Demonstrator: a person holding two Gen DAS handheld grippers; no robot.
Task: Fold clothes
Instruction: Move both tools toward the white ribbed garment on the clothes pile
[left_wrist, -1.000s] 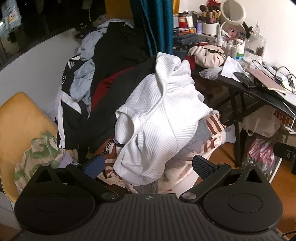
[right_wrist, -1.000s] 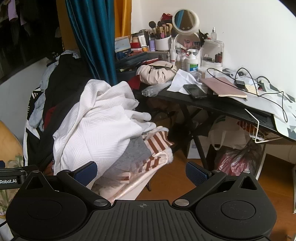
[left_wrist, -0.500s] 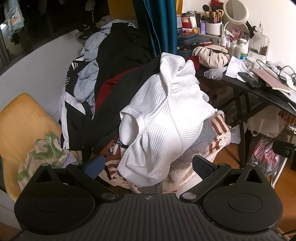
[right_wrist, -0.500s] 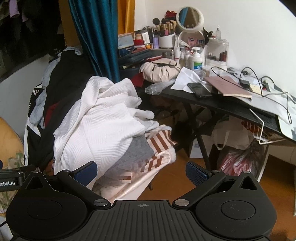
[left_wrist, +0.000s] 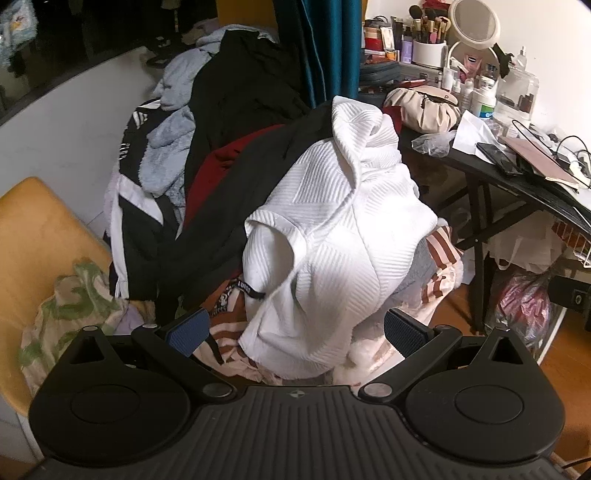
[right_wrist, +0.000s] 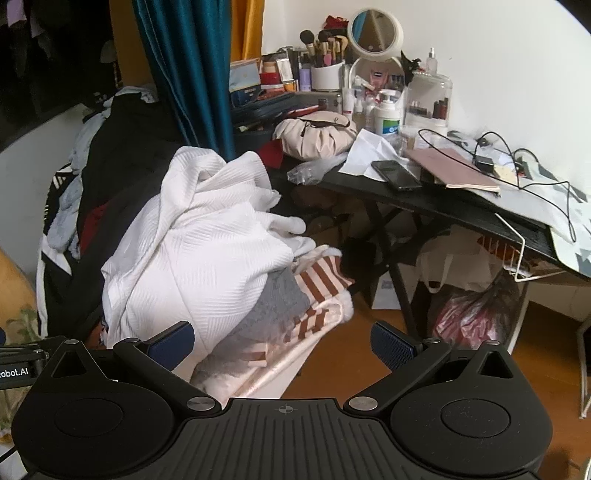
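Left gripper (left_wrist: 293, 330): spread wide and empty; the lower hem of the white ribbed garment (left_wrist: 332, 236) is framed between its blue pads, low in the frame, but whether the cloth is touched cannot be told.
Right gripper (right_wrist: 282, 341): also spread wide, nothing pinched; the grey knit (right_wrist: 277, 302) and the brown-striped cloth (right_wrist: 317, 284) are seen between its fingers, with bare floor behind the right pad.
Task's thing: the white ribbed garment is draped over the top of a heaped clothes pile, centre of the left view and left of centre in the right view.
Risk, layers: if the gripper is closed low on the heap, the striped cloth or grey knit beneath could be caught along with the white hem, and several pieces would be lifted together.
Risk, slide: the heap is judged unstable; a sideways pull could send the black garments (left_wrist: 236, 122) or the striped cloth onto the floor.
Risk, far side: the cluttered black worktop (right_wrist: 436, 210) stands close behind the pile at upper right; a swung sleeve could sweep the phone (right_wrist: 397, 175) or the plastic bag (right_wrist: 314, 168) off its edge.
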